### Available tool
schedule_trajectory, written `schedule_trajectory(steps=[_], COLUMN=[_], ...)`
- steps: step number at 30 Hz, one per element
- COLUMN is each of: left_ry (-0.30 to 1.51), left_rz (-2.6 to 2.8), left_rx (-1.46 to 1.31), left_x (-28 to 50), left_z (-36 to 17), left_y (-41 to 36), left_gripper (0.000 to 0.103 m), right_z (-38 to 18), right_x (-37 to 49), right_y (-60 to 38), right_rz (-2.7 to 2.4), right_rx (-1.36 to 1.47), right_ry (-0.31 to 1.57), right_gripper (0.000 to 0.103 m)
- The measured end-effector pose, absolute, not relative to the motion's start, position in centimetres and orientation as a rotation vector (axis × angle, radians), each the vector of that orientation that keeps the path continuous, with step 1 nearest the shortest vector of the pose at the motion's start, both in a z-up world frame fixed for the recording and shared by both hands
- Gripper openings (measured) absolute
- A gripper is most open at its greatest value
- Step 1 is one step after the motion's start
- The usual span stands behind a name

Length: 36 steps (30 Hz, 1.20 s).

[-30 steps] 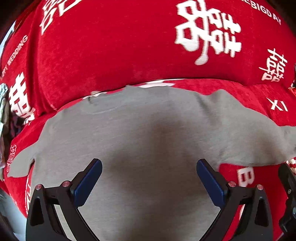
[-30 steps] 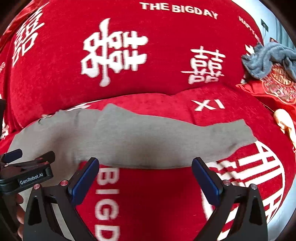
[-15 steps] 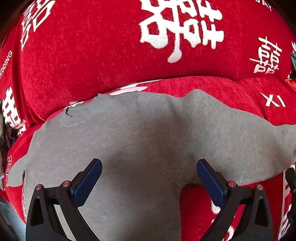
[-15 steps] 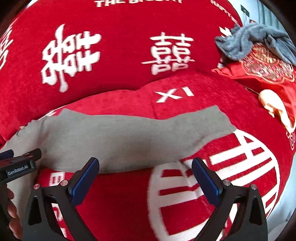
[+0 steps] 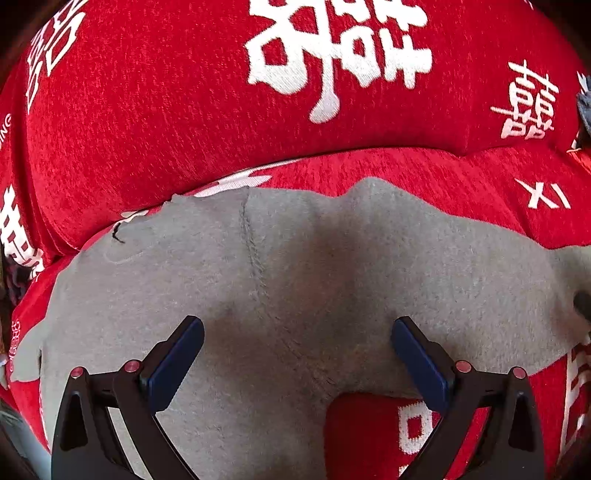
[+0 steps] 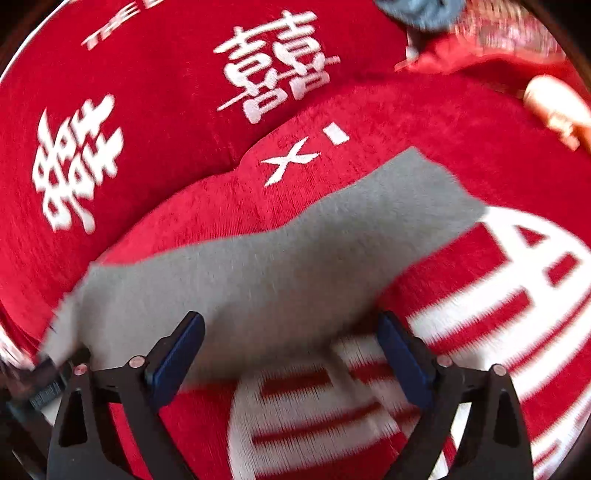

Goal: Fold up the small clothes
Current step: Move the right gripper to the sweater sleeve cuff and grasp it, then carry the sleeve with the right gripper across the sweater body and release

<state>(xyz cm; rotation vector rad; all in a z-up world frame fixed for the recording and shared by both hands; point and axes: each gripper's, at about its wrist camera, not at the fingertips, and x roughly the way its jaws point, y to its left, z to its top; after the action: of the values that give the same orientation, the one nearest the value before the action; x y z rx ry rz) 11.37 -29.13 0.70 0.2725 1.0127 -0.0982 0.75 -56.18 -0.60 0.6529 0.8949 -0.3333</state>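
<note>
Sprawling across a red plush cover (image 5: pixel 155 122), white woven writing dominated both views: large double-happiness characters, the letters "XI" (image 6: pixel 303 155) near the seam between the upright cushion and the seat, and, at the top edge of the right wrist view, a cut-off line beginning "THE". A broad white emblem of bars (image 6: pixel 480 295) marked the seat farther right.

The grey garment (image 5: pixel 295 280) lay flat on the seat, a seam running down its middle and a sleeve (image 6: pixel 388 218) stretched toward the emblem. The left tongs (image 5: pixel 297 354) stood spread wide above the cloth, blue pads apart, pinching nothing. The right tongs (image 6: pixel 290 347) were likewise spread wide, poised over the lower edge of the sleeve where grey met white stripes; whether the pads touched the fabric could not be told through the blur. A crumpled blue-grey cloth (image 6: pixel 417 11) lay at the top of the right wrist view, beside a red embroidered pillow (image 6: pixel 491 40).
</note>
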Motion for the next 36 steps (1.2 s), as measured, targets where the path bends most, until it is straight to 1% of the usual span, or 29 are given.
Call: schedule_trajectory(steps=[3,4,5,6,7,11,14,15,16,18,21,24,30,36], left_ry=[1.004,1.004,1.006,1.01,1.014,1.022,1.094,1.136,1.138,1.102,1.112,1.09,1.089,1.061], left_rz=[-0.096,-0.088,-0.078,-0.07,-0.059,-0.008,-0.013,-0.022,-0.033,-0.033,-0.071,-0.094,-0.066,-0.039], left_rx=[0.229,0.22,0.211,0.203,0.191,0.137,0.095,0.104,0.109,0.145,0.128,0.1,0.085,0.065], left_x=[11.9,12.2,12.6,12.9,13.4,14.7,15.8,16.0,15.9,15.5,15.0,13.2,9.9,7.4], left_z=[1.3,1.5,1.5,1.5,1.6,1.4,-0.1,-1.0,-1.4,-1.1,-0.4,0.4,0.2,0.7], left_y=[-27.8,-27.4,-26.8,-26.4,-25.8,-23.8,-23.1,-23.3,-23.7,-24.2,-23.7,-20.9,-14.5,-8.6], left_gripper=[0.102,0.102,0.102,0.102,0.102,0.102,0.102,0.102,0.102,0.102,0.102,0.102,0.102,0.102], right_z=[-0.7,-0.9,-1.1,-1.5,-1.9,0.1,1.8,2.1,2.4,2.5,3.1,5.3,10.1,14.3], right_x=[2.2,2.5,2.8,3.1,3.3,0.2,-2.1,-2.5,-2.7,-2.3,-2.5,-2.9,-1.3,0.8], right_y=[-57.8,-58.3,-58.8,-59.1,-59.3,-59.0,-58.5,-58.3,-58.1,-57.5,-57.4,-56.2,-51.5,-43.5], right_rz=[-0.314,-0.304,-0.292,-0.281,-0.275,-0.287,-0.321,-0.334,-0.346,-0.363,-0.367,-0.359,-0.312,-0.23], right_rx=[0.729,0.752,0.772,0.783,0.79,0.745,0.701,0.691,0.677,0.628,0.618,0.574,0.46,0.355], right_ry=[0.844,0.828,0.827,0.853,0.881,0.747,0.676,0.666,0.662,0.689,0.697,0.67,0.65,0.641], right_gripper=[0.094,0.087,0.074,0.02,0.005,0.005,0.004,0.004,0.004,0.004,0.004,0.004,0.004,0.004])
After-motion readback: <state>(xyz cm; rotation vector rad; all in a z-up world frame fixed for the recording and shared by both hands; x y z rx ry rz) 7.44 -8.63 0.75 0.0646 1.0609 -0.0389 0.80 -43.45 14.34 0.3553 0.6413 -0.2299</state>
